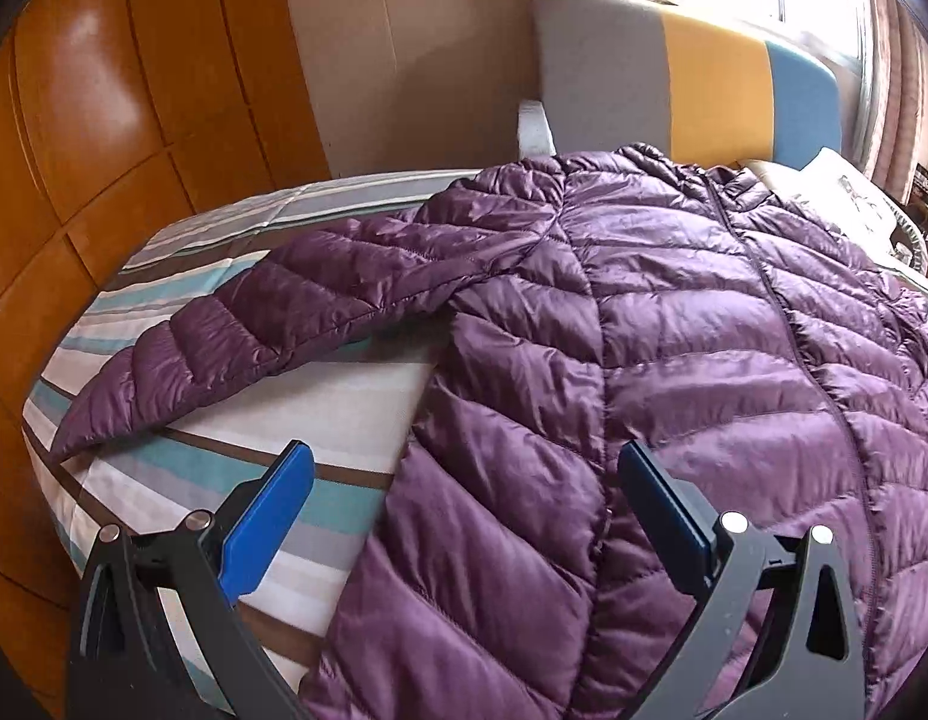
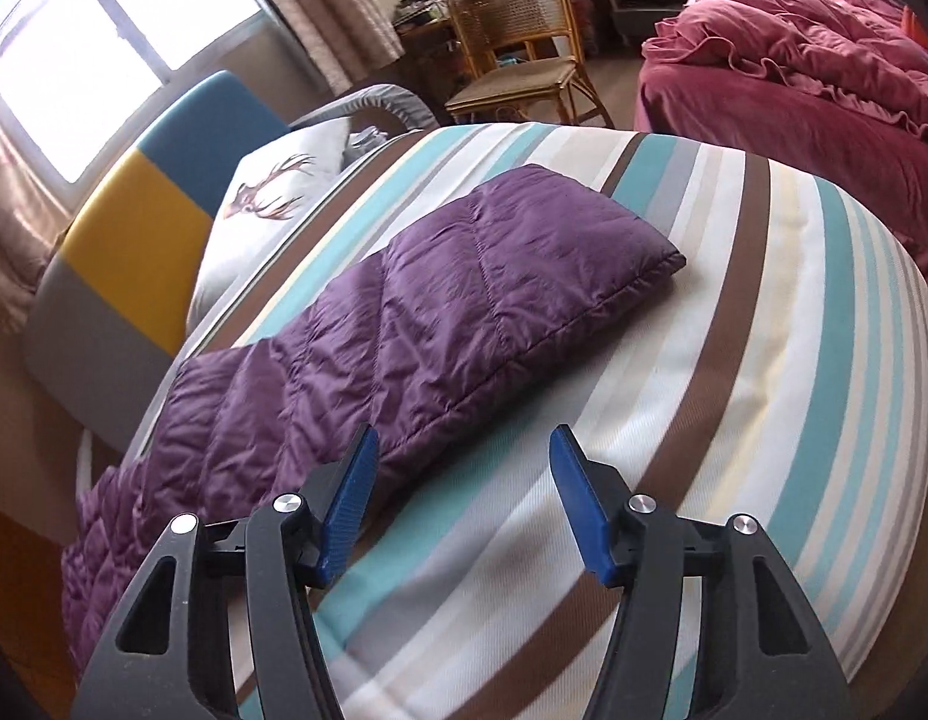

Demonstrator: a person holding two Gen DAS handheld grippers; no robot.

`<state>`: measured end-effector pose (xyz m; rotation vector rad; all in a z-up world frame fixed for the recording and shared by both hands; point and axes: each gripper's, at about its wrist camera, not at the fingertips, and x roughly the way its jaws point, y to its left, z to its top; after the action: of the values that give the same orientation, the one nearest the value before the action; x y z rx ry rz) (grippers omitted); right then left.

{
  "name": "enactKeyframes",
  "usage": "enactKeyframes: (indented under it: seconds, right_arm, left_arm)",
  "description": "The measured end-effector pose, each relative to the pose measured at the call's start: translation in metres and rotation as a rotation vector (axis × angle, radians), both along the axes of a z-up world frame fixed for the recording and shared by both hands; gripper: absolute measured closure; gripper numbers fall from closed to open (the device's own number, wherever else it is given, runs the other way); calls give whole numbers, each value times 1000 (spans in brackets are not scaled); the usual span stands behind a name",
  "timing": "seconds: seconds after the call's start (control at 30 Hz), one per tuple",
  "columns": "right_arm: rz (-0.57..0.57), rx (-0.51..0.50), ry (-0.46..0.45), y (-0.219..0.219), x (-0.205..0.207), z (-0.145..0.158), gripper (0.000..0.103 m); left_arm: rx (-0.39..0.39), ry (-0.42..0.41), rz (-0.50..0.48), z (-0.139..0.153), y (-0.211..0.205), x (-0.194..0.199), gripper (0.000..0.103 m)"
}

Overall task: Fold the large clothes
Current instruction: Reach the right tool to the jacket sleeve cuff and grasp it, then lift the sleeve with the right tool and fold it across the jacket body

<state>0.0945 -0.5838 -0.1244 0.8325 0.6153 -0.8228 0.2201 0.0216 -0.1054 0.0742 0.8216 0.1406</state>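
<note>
A purple quilted puffer jacket (image 1: 673, 360) lies spread flat, zip side up, on a striped bed (image 1: 344, 408). Its left sleeve (image 1: 272, 324) stretches out toward the bed's left edge. My left gripper (image 1: 464, 468) is open, hovering over the jacket's lower left side edge, one finger above the sheet and one above the jacket. In the right wrist view the other sleeve (image 2: 464, 288) lies straight across the striped sheet (image 2: 733, 360). My right gripper (image 2: 464, 450) is open and empty, just short of the sleeve's near edge.
An orange wooden wardrobe (image 1: 92, 150) stands left of the bed. A grey, yellow and blue headboard (image 1: 703, 84) and a deer-print pillow (image 2: 272, 204) are at the head. A rattan chair (image 2: 517, 42) and a red-covered bed (image 2: 823, 90) stand beyond.
</note>
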Motion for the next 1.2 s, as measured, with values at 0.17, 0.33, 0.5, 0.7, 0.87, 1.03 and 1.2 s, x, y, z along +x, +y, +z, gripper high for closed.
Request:
enactKeyframes:
  seconds: [0.17,0.33,0.5,0.7,0.87,1.03,1.2]
  right_arm:
    - [-72,24,-30,-13,8,-3,43]
    - [-139,40,-57,-26,12,-5,50]
    - [-151,45,-45,-39,16,-11,84]
    - [-117,-4,-47,-37,13,-7,94]
    - [-119,-60,-47,-25,9,3,96]
    - [-96,-138,-45,-14,15,21,97]
    - [-6,-266,-26,11,32,49,97]
  left_arm:
    - [22,11,0,-10,1,8,2]
    - [42,32,0,-26,-1,8,2]
    - [-26,46,2,-32,8,6,2]
    - [-92,64,-7,-36,17,6,2]
    - [-66,48,-4,-36,14,3,2]
    - [-55,48,-3,-36,12,4,2]
    - [-38,22,34,-30,18,0,2]
